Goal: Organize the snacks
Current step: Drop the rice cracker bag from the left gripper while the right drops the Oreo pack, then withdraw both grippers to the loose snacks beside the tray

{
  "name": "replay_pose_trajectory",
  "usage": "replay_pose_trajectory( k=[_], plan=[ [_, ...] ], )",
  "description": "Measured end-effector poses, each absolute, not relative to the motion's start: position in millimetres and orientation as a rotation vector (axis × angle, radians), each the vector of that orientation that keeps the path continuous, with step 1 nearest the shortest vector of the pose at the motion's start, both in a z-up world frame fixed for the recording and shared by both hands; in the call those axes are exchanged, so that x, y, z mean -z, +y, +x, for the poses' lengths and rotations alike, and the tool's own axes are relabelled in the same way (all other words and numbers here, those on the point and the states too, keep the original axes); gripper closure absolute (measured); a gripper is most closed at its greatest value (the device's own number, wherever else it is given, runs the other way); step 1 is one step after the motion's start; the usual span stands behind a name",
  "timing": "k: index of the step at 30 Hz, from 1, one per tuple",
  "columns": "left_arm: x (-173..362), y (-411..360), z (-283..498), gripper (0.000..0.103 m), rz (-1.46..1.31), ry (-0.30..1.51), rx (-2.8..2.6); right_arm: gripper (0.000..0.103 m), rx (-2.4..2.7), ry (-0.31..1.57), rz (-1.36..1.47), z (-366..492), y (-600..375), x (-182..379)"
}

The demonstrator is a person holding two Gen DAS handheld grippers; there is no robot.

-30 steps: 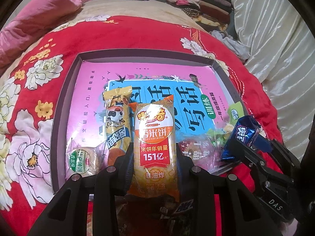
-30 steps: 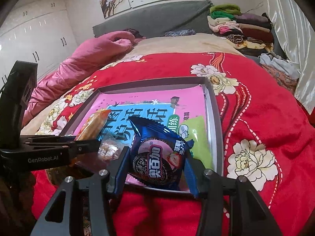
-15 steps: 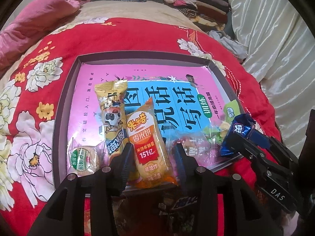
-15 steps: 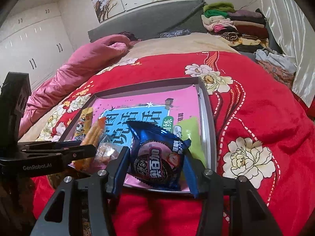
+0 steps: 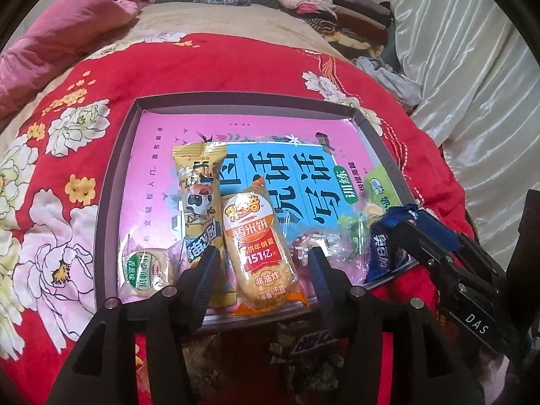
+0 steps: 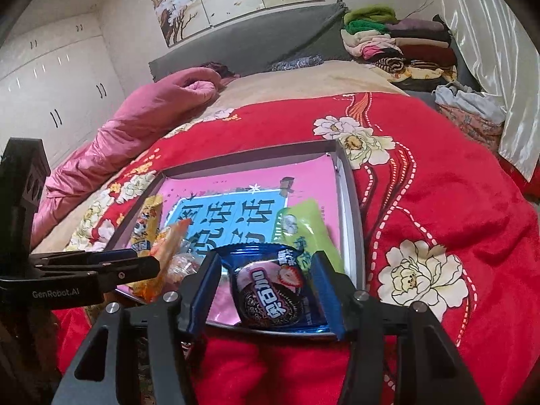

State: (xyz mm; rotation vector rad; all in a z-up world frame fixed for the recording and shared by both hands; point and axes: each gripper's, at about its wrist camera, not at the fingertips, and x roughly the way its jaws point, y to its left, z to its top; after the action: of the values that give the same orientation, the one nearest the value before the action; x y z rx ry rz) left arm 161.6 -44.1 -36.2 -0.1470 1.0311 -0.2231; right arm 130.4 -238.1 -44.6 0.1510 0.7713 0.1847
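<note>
A grey tray (image 5: 114,182) lined with a pink book lies on the red blanket. An orange rice-cracker packet (image 5: 260,246) lies flat in it between the fingers of my left gripper (image 5: 263,266). Those jaws are opening and both pads stand clear of the packet. My right gripper (image 6: 266,270) is opening too. A blue cookie packet (image 6: 270,290) lies between its fingers, tipped onto the tray's (image 6: 351,209) near rim, with a gap on its left side. A yellow bar packet (image 5: 199,195), a round biscuit packet (image 5: 148,268) and a green packet (image 6: 303,226) lie in the tray as well.
Clear-wrapped sweets (image 5: 303,246) sit right of the orange packet. Dark snack wrappers (image 5: 310,341) lie on the blanket just in front of the tray. A pink quilt (image 6: 141,114) is at the far left, folded clothes (image 6: 398,44) at the far right, a white curtain (image 5: 472,84) beside the bed.
The orange packet went from upright in the left jaws to lying flat in the tray, and the jaws spread off it. The blue packet tipped forward as the right jaws widened.
</note>
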Motion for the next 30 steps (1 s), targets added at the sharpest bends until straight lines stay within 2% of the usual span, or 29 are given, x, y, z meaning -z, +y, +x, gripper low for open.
replay_pose_trajectory(
  k=[6,13,17,30],
  plan=[
    [33,-39,160,0.041,-0.161,1.03,0.223,0.044,-0.201,0.747,0.155,128,-237,40],
    [28,-32,156,0.04,-0.167,1.021,0.214,0.044,-0.2,0.724,0.138,125,-235,34],
    [23,-27,153,0.032,-0.17,1.012,0.213,0.041,-0.214,0.706,0.147,122,-235,30],
    [7,-16,142,0.028,-0.174,0.982,0.213,0.04,-0.246,0.687,0.143,109,-232,22]
  ],
)
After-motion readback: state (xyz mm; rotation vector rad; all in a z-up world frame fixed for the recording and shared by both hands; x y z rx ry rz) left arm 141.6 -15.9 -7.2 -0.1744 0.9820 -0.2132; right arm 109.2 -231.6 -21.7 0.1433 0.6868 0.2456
